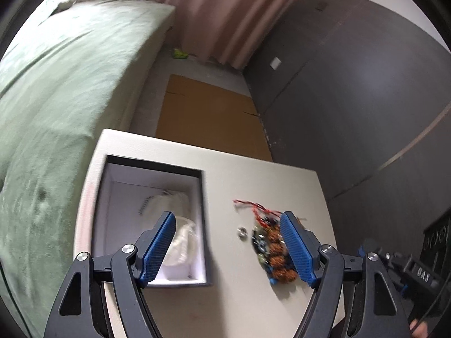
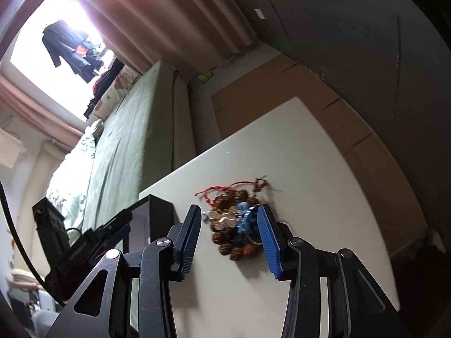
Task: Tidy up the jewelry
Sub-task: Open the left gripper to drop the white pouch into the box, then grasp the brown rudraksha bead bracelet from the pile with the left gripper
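Observation:
A pile of jewelry [image 1: 272, 249] lies on the white table [image 1: 239, 180]: brown bead bracelets, blue pieces and a red cord [image 1: 253, 205]. A small silver ring [image 1: 241, 231] lies just left of the pile. An open black box [image 1: 153, 225] with a white inside holds a white pearl strand [image 1: 180, 242]. My left gripper [image 1: 228, 248] is open and empty above the table, between box and pile. My right gripper [image 2: 229, 238] is open, its jaws on either side of the jewelry pile [image 2: 234, 225], above it. The box [image 2: 153, 211] and the left gripper body show at the left in the right wrist view.
A bed with a green cover [image 1: 56, 84] stands left of the table. Flattened cardboard [image 1: 208, 115] lies on the floor beyond the table. A dark wall [image 1: 352, 98] runs along the right. Pink curtains [image 1: 220, 14] hang at the back.

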